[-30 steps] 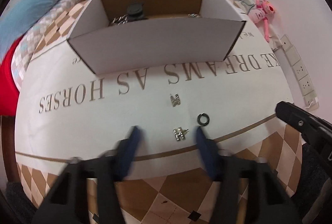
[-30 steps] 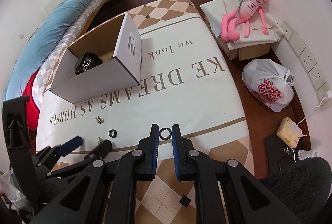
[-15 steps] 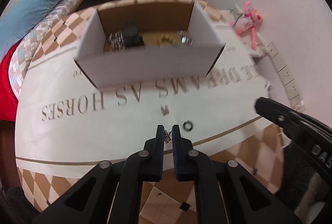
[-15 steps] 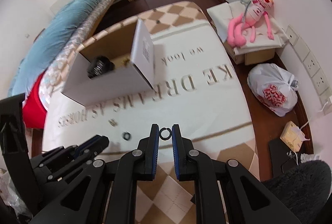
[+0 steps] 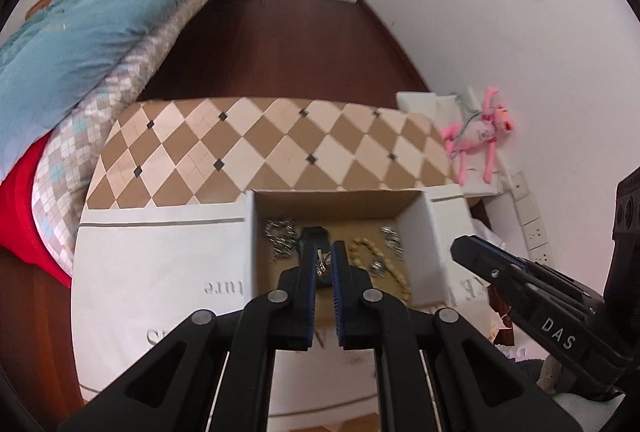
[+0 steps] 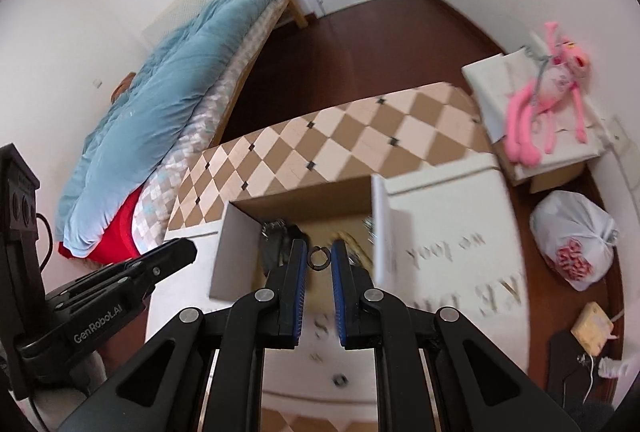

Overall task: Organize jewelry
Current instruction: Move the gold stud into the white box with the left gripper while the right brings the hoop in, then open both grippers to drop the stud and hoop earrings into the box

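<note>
My left gripper [image 5: 323, 253] is shut on a small silver charm [image 5: 322, 259] and hangs over the open cardboard box [image 5: 416, 232]. Inside the box lie a silver chain [image 5: 280, 232], a black watch [image 5: 315, 233] and a beaded bracelet [image 5: 378, 266]. My right gripper [image 6: 319, 252] is shut on a small black ring [image 6: 319, 258], above the near edge of the same box [image 6: 236, 252]. Each gripper shows in the other's view: the right gripper [image 5: 520, 284] at the right, the left gripper [image 6: 172, 252] at the left.
The box stands on a table under a white lettered cloth [image 5: 160, 272] with a checked border [image 5: 280, 148]. Another black ring [image 6: 340, 379] lies on the cloth near me. A bed with a blue duvet [image 6: 168, 92] is at the left; a pink plush toy [image 6: 540, 104] and a white bag [image 6: 572, 248] at the right.
The left gripper closed on the silver charm and lifted it off the cloth. Both grippers rose and moved forward from the cloth's near edge to over the box.
</note>
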`<state>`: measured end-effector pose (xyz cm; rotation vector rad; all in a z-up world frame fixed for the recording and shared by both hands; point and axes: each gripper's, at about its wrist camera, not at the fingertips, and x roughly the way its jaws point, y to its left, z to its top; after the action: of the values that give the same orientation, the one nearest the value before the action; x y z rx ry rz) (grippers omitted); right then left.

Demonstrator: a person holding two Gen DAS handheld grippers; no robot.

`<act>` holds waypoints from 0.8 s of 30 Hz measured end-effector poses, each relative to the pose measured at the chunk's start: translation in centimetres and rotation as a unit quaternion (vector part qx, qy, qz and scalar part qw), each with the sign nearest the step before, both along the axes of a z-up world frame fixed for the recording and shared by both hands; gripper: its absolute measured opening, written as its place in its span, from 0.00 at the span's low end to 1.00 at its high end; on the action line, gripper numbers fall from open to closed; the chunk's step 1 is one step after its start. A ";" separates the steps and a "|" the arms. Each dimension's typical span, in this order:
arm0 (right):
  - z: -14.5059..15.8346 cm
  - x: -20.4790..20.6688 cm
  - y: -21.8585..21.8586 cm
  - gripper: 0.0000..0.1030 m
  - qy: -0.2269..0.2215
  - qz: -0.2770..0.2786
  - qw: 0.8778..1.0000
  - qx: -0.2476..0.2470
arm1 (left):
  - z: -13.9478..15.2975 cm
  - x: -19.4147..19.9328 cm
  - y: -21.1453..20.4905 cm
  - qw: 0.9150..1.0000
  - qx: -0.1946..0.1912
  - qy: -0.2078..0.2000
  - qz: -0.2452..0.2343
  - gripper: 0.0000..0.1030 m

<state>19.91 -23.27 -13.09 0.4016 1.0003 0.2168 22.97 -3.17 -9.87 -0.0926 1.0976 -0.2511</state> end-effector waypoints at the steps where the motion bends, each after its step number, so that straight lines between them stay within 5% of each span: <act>1: -0.3 1.0 0.5 0.13 0.009 0.009 1.000 0.001 | -0.5 0.6 0.3 1.000 0.002 0.008 0.000 0.05; 10: -4.4 8.2 3.3 0.14 0.096 0.050 0.994 -0.025 | -3.5 3.2 1.5 0.996 0.034 0.070 0.036 0.15; 11: -4.7 8.4 3.2 0.15 0.102 0.048 0.993 -0.030 | -3.4 3.2 1.6 0.996 0.040 0.071 0.040 0.29; 12: -4.8 8.8 3.2 0.16 0.108 0.048 0.993 -0.032 | -3.4 3.3 1.8 0.996 0.046 0.066 0.045 0.54; 14: -4.8 9.0 2.9 0.23 0.110 0.043 0.992 -0.041 | -3.1 3.1 2.2 0.995 0.054 0.056 0.058 0.82; 19: -4.0 8.8 1.9 0.29 0.106 0.031 0.992 -0.062 | -3.4 2.9 3.0 0.993 0.078 0.061 0.069 0.89; 22: -3.5 8.0 1.6 0.48 0.103 0.025 0.989 -0.099 | -3.5 2.2 3.1 0.992 0.087 0.056 0.074 0.97; 24: -3.4 7.3 1.7 0.73 0.101 0.020 0.985 -0.138 | -3.7 1.6 3.1 0.991 0.099 0.050 0.079 0.98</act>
<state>27.24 -21.58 -16.51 0.1505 1.2210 0.0721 24.57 -0.05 -13.53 -0.0139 1.2037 0.0051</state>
